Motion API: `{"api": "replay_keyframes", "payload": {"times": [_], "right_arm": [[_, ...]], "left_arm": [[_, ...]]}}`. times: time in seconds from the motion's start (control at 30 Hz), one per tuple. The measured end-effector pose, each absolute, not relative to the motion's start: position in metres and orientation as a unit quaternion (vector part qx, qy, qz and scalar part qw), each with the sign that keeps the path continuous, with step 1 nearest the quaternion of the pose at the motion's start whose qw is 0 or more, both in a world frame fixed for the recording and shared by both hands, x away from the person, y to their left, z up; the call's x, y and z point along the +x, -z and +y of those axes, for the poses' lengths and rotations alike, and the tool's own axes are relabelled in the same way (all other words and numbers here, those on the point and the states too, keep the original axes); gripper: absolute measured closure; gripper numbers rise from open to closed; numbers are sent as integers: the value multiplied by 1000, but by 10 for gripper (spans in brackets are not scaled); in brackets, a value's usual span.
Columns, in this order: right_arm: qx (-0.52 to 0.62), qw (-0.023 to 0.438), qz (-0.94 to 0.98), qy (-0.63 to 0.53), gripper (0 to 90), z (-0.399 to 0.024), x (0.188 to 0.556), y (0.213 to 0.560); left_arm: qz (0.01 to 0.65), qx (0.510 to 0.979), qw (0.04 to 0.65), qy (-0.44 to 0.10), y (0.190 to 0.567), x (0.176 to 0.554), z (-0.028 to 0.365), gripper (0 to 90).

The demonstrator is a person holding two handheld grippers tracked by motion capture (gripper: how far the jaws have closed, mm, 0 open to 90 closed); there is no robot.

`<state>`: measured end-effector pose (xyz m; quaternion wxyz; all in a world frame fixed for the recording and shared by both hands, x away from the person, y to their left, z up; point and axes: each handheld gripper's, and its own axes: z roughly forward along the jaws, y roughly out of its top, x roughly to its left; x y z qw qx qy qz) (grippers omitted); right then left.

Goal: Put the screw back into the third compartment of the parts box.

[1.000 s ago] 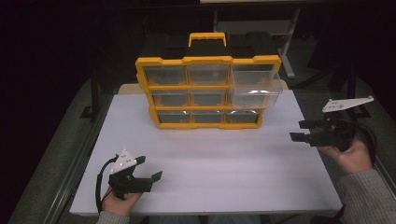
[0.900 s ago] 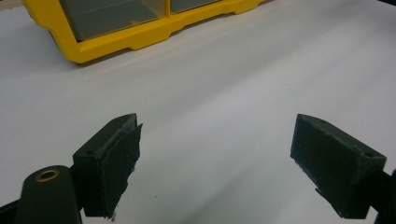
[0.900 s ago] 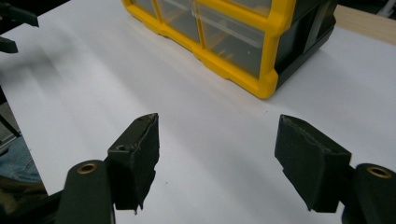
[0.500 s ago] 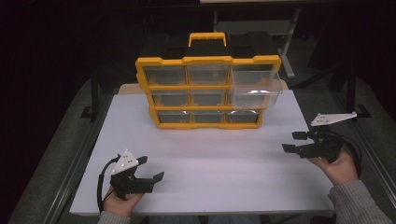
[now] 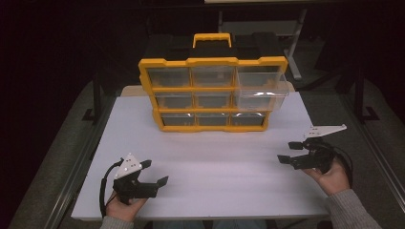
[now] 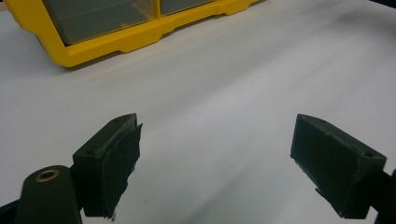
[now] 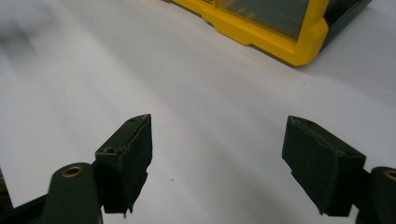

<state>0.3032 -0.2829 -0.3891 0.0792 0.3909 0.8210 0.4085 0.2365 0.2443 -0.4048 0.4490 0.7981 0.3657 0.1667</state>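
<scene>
On the white table [image 5: 205,157] the yellow drawer organiser [image 5: 212,93] stood upright at the far middle, its upper right clear drawer [image 5: 262,88] pulled partway out of the frame, and both grippers lay well apart from it near the person's edge. The left gripper [image 5: 155,174] rested low at the near left corner with its jaws spread wide and nothing between them, only bare tabletop showing past them in the left gripper view. The right gripper [image 5: 291,152], held just above the table at the near right, had just been opening its jaws, which stood wide and empty and pointed toward the table's middle
</scene>
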Motion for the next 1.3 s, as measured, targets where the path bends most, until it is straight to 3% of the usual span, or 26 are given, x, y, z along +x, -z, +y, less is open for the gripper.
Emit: {"api": "replay_keyframes", "payload": {"times": [1.3], "right_arm": [[360,80,834,-412,202,-229,309,412]], "left_arm": [[370,800,444,-160,409,238,241,149]]}}
